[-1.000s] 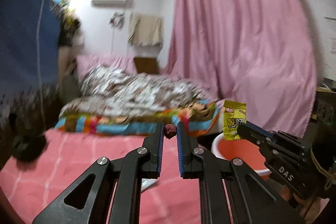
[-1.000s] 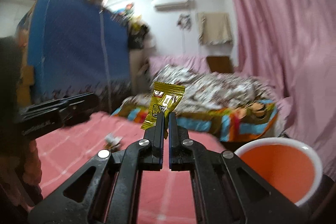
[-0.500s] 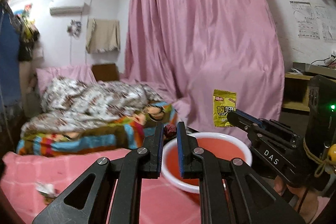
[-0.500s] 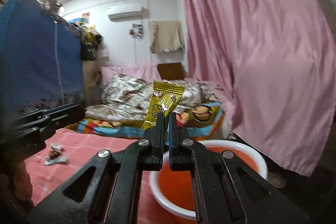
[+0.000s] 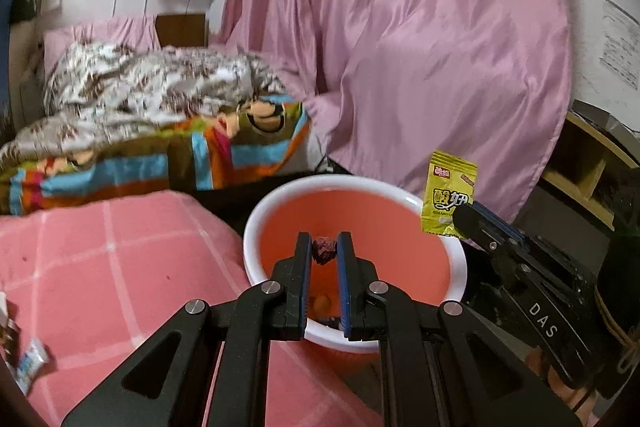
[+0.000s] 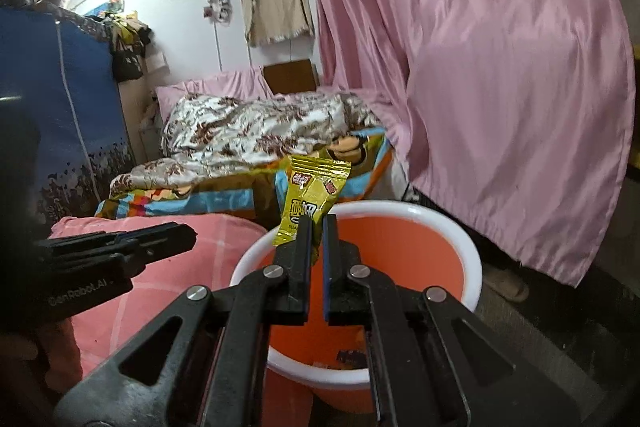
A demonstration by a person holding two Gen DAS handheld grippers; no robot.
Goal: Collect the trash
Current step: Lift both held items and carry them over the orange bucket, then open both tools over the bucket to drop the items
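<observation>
Your left gripper (image 5: 324,247) clamps a dark scrap (image 5: 323,250) over the bin (image 5: 256,223). Your right gripper (image 6: 317,227) pinches a yellow wrapper (image 6: 310,199) above its rim.

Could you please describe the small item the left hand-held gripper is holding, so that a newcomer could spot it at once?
Find the orange bucket with a white rim beside the pink bedspread. Over its mouth, the left hand-held gripper pinches a crumpled dark reddish scrap, rounder, darker and much smaller than the flat yellow snack packet nearby.

The round orange plastic bucket with a white rim (image 5: 448,239) stood open-mouthed, unobstructed from above, hemmed by the pink checked cloth-covered surface (image 5: 112,267) and the pink satin curtain (image 6: 500,107).
</observation>
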